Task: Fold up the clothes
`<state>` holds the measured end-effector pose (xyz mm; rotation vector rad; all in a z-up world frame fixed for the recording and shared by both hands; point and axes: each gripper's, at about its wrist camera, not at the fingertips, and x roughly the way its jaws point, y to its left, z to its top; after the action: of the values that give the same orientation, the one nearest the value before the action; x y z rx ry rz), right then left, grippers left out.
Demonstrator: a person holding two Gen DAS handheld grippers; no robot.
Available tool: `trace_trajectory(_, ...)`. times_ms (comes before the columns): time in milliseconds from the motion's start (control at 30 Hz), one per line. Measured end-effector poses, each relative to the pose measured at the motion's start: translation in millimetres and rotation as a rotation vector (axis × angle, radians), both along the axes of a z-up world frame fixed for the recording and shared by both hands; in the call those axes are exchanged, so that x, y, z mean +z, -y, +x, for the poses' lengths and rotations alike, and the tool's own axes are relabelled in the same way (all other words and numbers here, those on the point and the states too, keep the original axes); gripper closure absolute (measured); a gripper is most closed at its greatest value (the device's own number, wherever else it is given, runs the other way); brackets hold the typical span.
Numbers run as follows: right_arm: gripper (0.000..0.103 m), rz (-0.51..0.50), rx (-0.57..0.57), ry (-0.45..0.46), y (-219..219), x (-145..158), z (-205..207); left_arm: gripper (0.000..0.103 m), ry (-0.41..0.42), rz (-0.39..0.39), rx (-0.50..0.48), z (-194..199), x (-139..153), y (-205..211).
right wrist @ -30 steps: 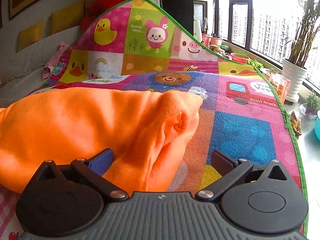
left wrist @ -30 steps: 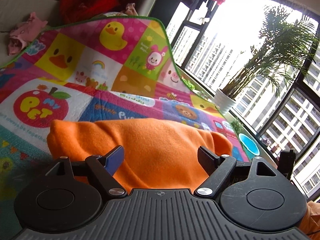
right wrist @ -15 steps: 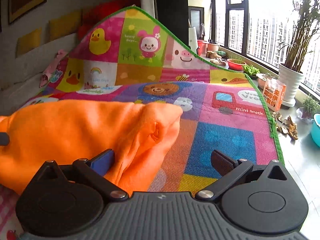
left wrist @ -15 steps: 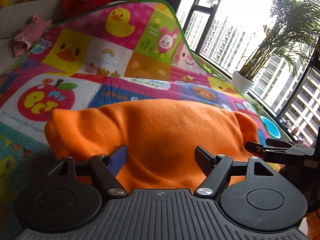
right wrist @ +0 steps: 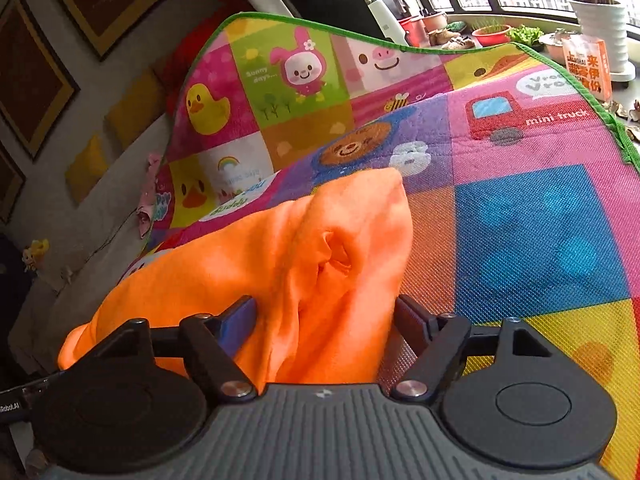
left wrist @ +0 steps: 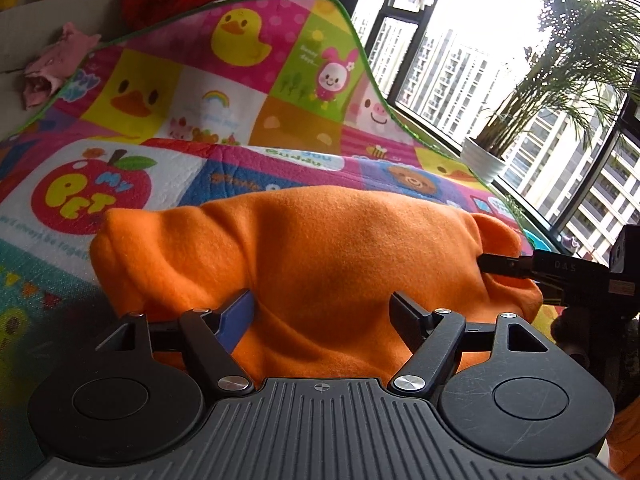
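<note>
A folded orange fleece garment (left wrist: 304,256) lies on a colourful cartoon play mat (left wrist: 168,120). My left gripper (left wrist: 322,312) is open, its jaws standing wide over the garment's near edge. My right gripper (right wrist: 326,316) is open too, with the garment's bunched end (right wrist: 332,256) lying between its jaws. The right gripper's fingers (left wrist: 516,266) show at the right of the left wrist view, touching the garment's right end.
The mat (right wrist: 532,216) curls up at the back against a sofa with a pink cloth (left wrist: 52,64). A potted palm in a white pot (left wrist: 484,160) and a box (right wrist: 588,64) stand by the window on the right.
The right gripper has moved left onto the garment's end, and its jaws have narrowed around the bunched cloth. The left gripper stayed over the near edge, still open.
</note>
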<state>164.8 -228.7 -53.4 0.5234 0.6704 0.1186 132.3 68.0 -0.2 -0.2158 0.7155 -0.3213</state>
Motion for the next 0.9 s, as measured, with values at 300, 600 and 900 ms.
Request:
trace_trajectory(300, 0.066, -0.314, 0.208, 0.252, -83.7, 55.0, -15.0, 0.024, 0.0, 0.005, 0.045, -1.6, 2.2, -20.0)
trace_trajectory(600, 0.066, -0.789, 0.422, 0.306, -194.4, 35.7, -18.2, 0.023, 0.131, 0.02, 0.078, -14.4, 59.0, -37.7)
trace_trajectory(900, 0.066, -0.736, 0.414, 0.274, -189.6, 32.7, -11.6, 0.022, 0.034, 0.052, 0.249, -1.6, 38.8, -69.0)
